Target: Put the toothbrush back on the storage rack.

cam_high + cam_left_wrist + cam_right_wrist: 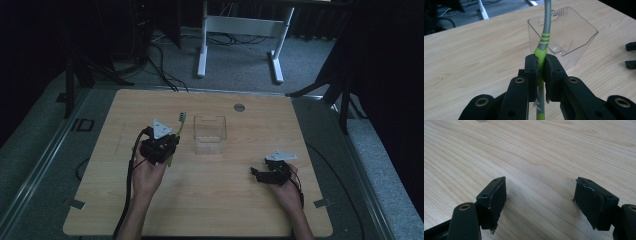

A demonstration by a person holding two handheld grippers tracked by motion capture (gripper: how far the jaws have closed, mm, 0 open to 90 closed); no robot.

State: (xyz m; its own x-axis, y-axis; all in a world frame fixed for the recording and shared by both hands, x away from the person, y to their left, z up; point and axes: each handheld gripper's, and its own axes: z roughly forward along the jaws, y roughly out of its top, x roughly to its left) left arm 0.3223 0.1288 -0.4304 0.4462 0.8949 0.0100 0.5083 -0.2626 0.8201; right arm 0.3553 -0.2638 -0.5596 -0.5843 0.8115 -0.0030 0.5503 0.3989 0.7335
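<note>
The left tongs point(541, 65) are clenching a slim grey-and-lime-green plastic toothbrush point(543, 43) by its green handle section, jaws pinching it from both sides just below three green rings. In the high view the toothbrush point(178, 128) is sticking forward out of the left tongs point(167, 145), its bristle head pointing away from the person, just left of a clear ribbed plastic cup-like container point(210, 134) that is standing upright on the pale wooden table point(225, 200). The right tongs point(540, 195) are lying released, jaws wide apart over bare table, well apart from the container in the high view point(256, 173). The toothbrush is probably handling light and fairly stiff, with a smooth handle that may be slipping or pivoting in a narrow pinch; the rubbery-looking green part is likely giving the best hold. The container looks light and thin-walled, so it may be tipping or sliding if the toothbrush is nudging its rim.
</note>
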